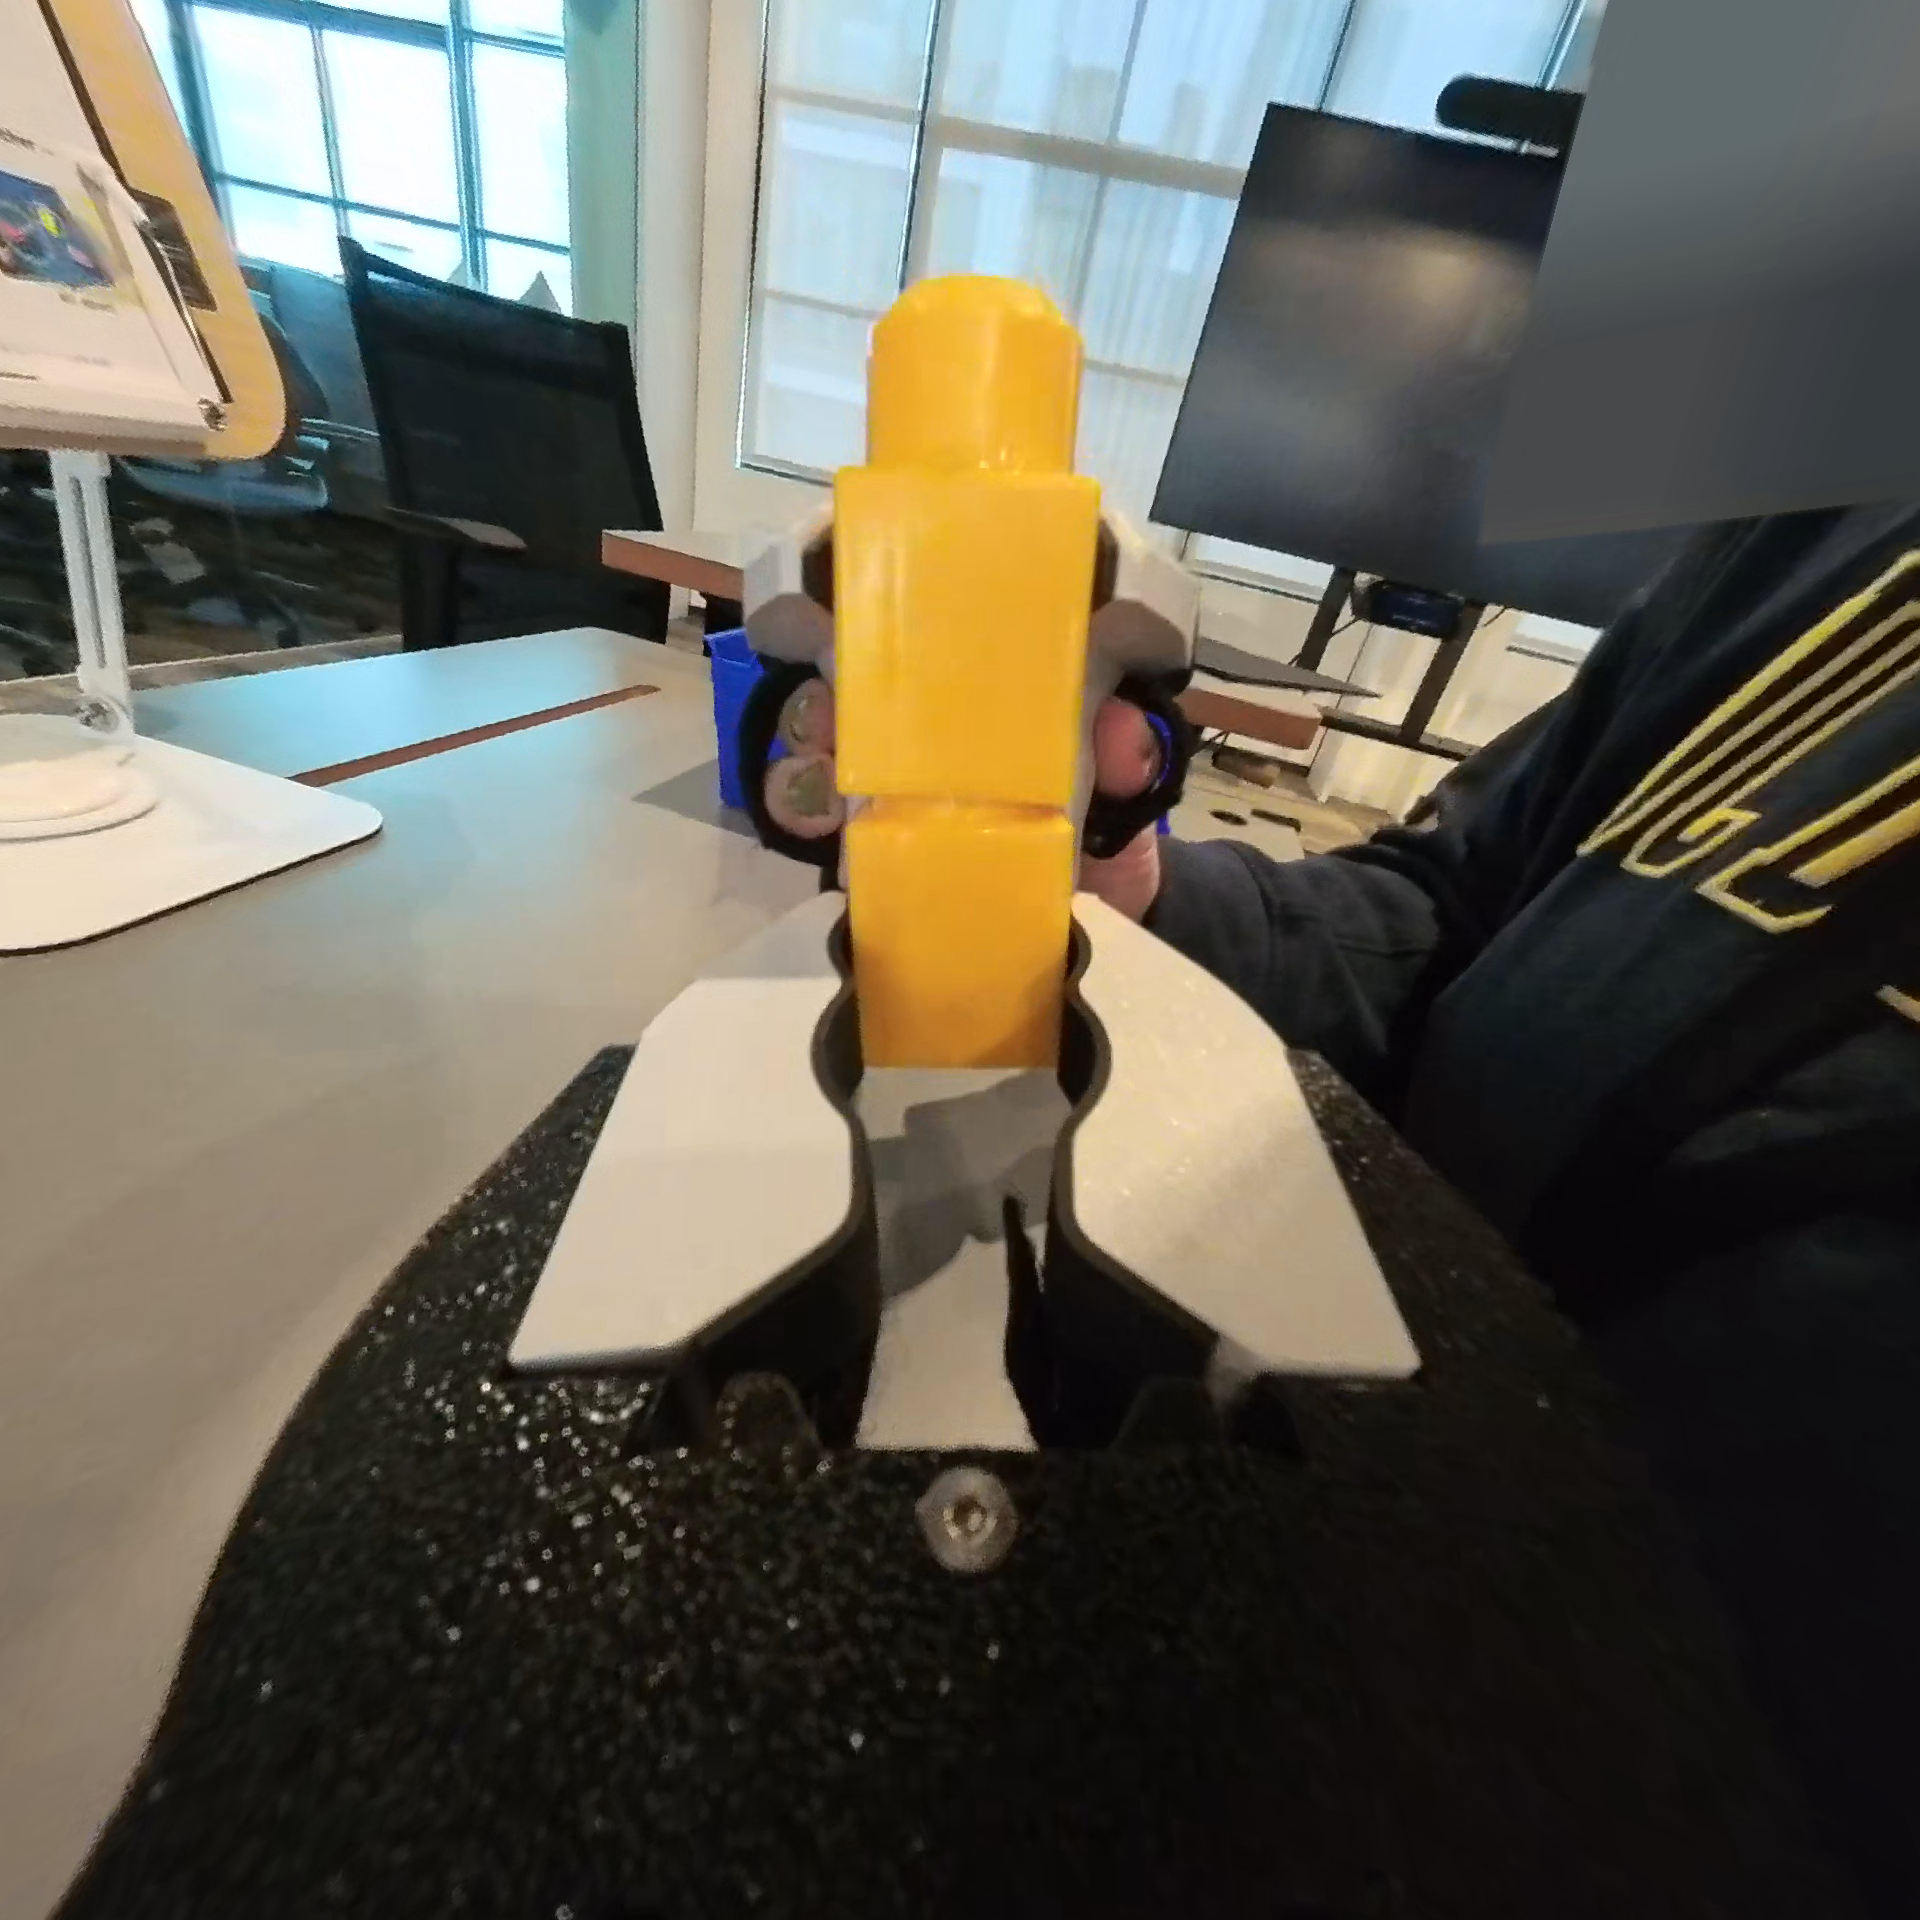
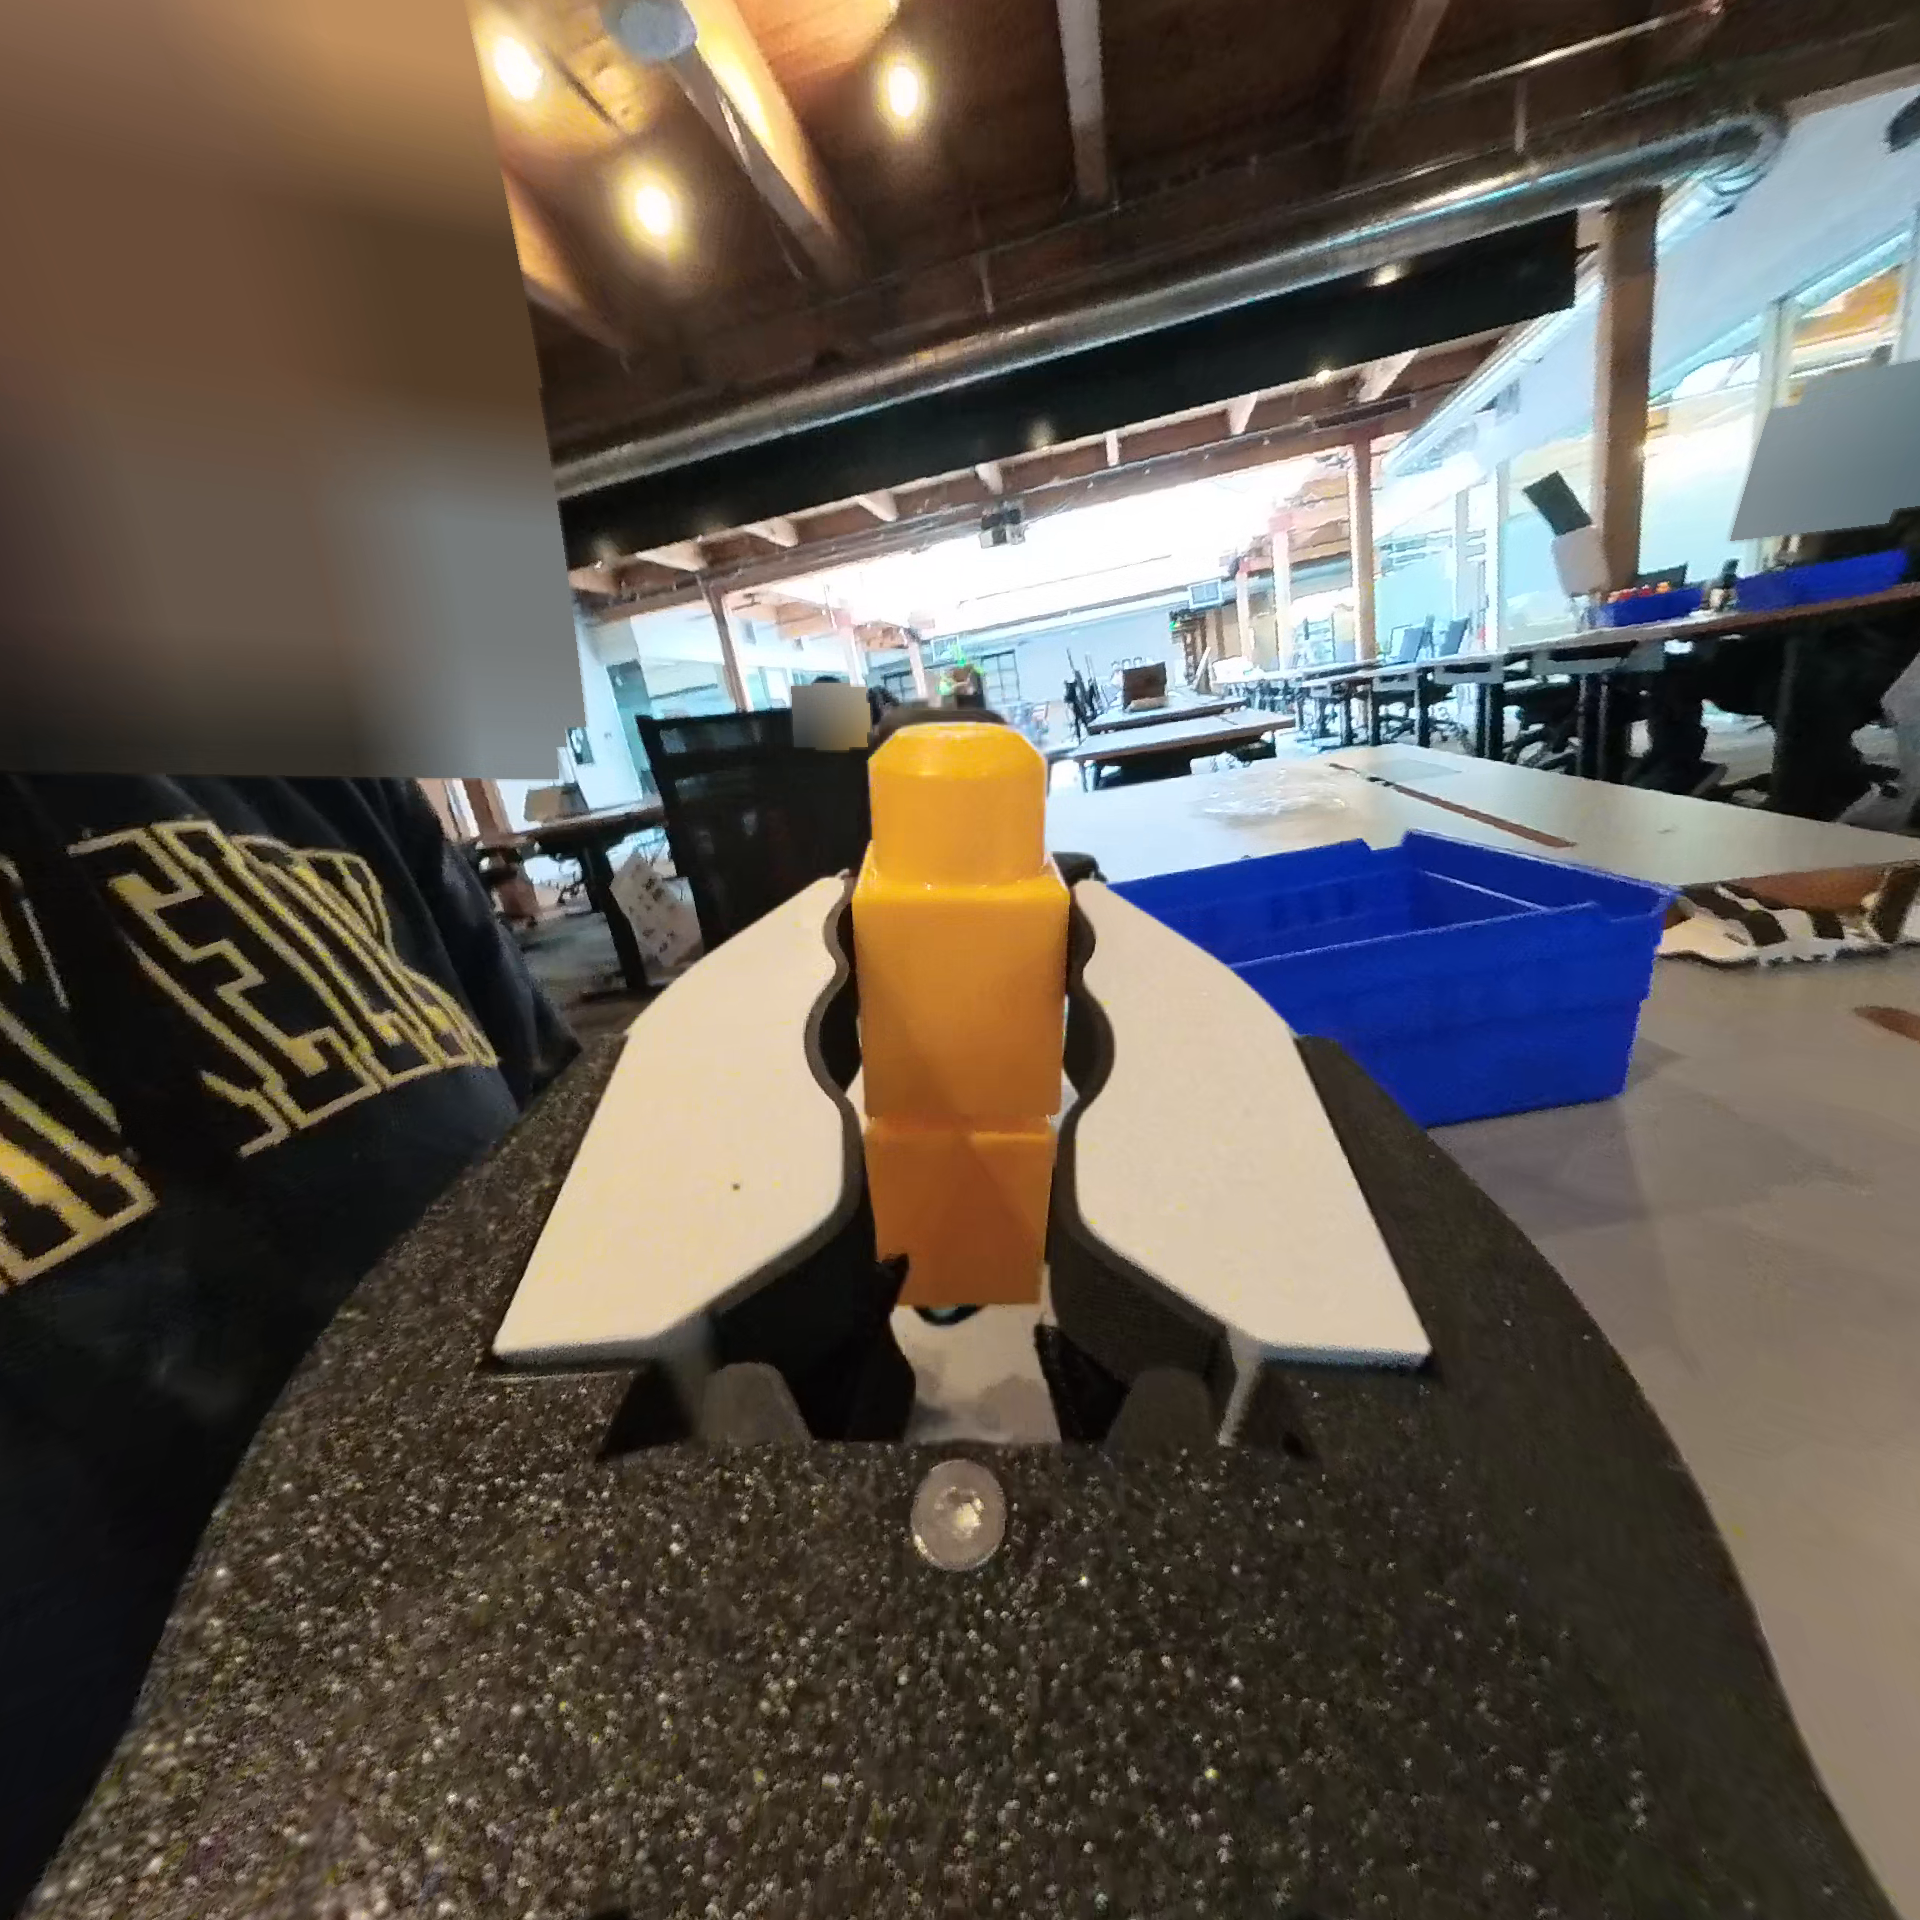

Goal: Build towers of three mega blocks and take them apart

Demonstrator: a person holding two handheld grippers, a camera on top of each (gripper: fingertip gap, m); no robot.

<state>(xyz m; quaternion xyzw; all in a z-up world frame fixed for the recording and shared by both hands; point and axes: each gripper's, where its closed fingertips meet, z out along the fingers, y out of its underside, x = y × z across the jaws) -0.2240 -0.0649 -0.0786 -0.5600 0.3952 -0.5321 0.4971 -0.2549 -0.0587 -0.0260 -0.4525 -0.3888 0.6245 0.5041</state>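
Yellow block stack (image 1: 961, 665), upright at frame centre, clamped low by left gripper (image 1: 961, 997) and higher by right gripper (image 2: 961, 997), both closed on it: best pulled straight apart along its axis, without twisting.

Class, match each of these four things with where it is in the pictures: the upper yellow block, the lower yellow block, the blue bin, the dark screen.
Things:
1. upper yellow block
2. lower yellow block
3. blue bin
4. dark screen

Places:
a. resting on the grey table
b. clamped in the left gripper
c. on a stand in front of the windows
d. clamped in the right gripper

Pairs: 1-d, 2-b, 3-a, 4-c
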